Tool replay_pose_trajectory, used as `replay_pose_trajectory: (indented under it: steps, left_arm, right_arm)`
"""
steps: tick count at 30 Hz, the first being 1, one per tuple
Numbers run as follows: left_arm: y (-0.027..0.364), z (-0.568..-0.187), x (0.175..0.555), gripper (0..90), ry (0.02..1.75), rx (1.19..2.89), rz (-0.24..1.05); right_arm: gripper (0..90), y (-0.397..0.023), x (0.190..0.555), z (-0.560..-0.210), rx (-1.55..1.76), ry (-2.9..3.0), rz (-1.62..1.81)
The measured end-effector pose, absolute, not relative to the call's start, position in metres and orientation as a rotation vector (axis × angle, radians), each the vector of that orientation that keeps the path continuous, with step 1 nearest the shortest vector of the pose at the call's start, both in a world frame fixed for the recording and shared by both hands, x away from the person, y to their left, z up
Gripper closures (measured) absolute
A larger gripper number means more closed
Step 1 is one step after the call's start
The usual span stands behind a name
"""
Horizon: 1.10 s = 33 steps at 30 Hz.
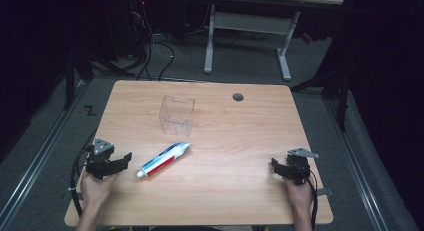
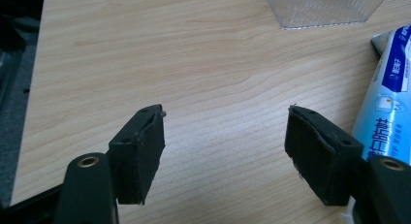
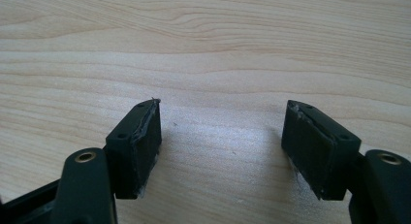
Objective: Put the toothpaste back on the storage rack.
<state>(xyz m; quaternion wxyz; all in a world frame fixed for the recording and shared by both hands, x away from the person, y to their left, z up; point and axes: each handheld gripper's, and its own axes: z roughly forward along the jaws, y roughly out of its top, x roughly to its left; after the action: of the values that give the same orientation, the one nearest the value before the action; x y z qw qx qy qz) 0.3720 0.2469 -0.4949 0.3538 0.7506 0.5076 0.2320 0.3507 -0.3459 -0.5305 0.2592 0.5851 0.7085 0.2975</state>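
With left tool (image 1: 125,158) wide open and empty beside toothpaste tube (image 1: 165,159) lying flat on tabletop (image 1: 240,141) before clear box (image 1: 176,114), better to straddle mid-body squarely, close gently; right tool (image 1: 276,166) also open, empty.

White toothpaste tube (image 1: 165,159) with blue and red print (cap toward the near-left), flat on the table, capped.

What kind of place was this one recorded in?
Most likely a lab or office workroom set up for recording, not a home. A plain wooden desk with a cable hole stands on grey carpet, cables trail across the floor behind it, and a second desk's white metal legs show beyond.
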Motion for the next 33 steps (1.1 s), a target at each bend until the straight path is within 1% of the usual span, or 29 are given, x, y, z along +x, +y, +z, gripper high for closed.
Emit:
replay_pose_trajectory:
  steps: [6, 7, 11, 17, 33]
  left_arm:
    - [0.241, -0.485, 0.369, 32.2, 1.295, 1.949, 0.621]
    - [0.240, -0.483, 0.369, 32.5, 1.300, 1.934, 0.600]
    - [0.232, -0.480, 0.369, 32.6, 1.281, 1.972, 0.619]
    - [0.230, -0.475, 0.369, 32.5, 1.274, 1.958, 0.592]
    - [0.208, -0.469, 0.370, 31.8, 1.202, 2.017, 0.555]
  right_arm:
    - [30.7, -0.346, 0.351, -0.530, 1.585, 1.920, 0.806]
    - [30.7, -0.346, 0.351, -0.530, 1.584, 1.920, 0.806]
    - [30.5, -0.346, 0.350, -0.530, 1.587, 1.918, 0.804]
    - [30.5, -0.343, 0.346, -0.531, 1.594, 1.909, 0.801]
    - [30.5, -0.343, 0.346, -0.531, 1.594, 1.907, 0.802]
